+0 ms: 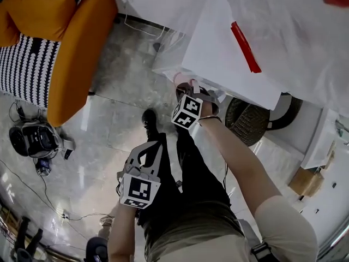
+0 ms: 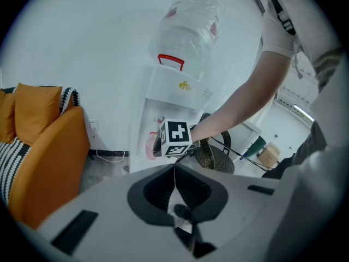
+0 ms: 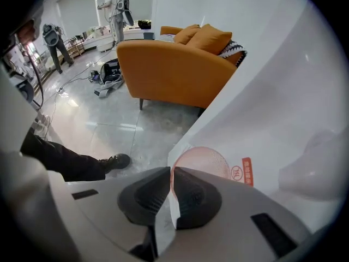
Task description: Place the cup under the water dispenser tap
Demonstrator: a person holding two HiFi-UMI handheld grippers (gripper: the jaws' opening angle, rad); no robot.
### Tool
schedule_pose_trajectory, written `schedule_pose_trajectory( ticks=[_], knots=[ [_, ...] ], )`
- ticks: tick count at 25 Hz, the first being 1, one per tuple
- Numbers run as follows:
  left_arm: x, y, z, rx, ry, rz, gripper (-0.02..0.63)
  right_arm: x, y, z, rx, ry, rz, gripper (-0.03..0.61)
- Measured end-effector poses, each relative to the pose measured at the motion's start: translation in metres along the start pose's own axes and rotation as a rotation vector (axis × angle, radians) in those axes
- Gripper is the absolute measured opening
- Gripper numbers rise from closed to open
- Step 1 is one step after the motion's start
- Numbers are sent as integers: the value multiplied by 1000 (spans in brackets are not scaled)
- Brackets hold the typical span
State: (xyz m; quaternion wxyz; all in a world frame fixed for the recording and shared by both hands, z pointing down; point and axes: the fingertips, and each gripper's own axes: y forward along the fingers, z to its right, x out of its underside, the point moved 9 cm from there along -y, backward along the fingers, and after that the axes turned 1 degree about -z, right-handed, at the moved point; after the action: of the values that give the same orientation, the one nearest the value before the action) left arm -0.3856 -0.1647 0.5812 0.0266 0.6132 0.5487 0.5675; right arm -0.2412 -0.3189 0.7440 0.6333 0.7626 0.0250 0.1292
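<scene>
A pale pink cup [image 3: 203, 161] hangs from my right gripper [image 3: 171, 174], whose jaws are shut on its rim. It sits in the recess of the white water dispenser [image 1: 229, 53], close against the dispenser's white front [image 3: 283, 119]. From the left gripper view, the cup [image 2: 150, 144] shows low in the dispenser's [image 2: 174, 94] alcove, behind the right gripper's marker cube [image 2: 175, 138]. The tap itself is not visible. My left gripper [image 2: 174, 185] is held low over the floor, away from the dispenser, jaws shut with nothing between them; in the head view, the left gripper [image 1: 144, 153] is in front of the person's legs.
A clear water bottle [image 2: 188, 26] stands on top of the dispenser. An orange sofa [image 1: 71, 48] is to the left, a dark wicker basket [image 1: 248, 121] to the dispenser's right, a cardboard box [image 1: 305, 182] further right. Equipment and cables [image 1: 32, 138] lie on the glossy floor. People stand far back [image 3: 114, 4].
</scene>
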Motion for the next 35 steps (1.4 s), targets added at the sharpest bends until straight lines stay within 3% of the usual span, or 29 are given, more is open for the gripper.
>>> schedule_pose_trajectory(
  ticks=[13, 26, 30, 35],
  knots=[
    [4, 8, 6, 25, -7, -17, 57, 0, 4, 7, 0, 68, 65, 37],
    [18, -1, 14, 20, 15, -50, 57, 9, 0, -3, 139, 76, 120, 42],
    [21, -4, 12, 21, -15, -43, 57, 11, -3, -3, 181, 54, 126, 106],
    [24, -7, 11, 16, -18, -36, 57, 11, -12, -4, 190, 31, 152, 120]
  ],
)
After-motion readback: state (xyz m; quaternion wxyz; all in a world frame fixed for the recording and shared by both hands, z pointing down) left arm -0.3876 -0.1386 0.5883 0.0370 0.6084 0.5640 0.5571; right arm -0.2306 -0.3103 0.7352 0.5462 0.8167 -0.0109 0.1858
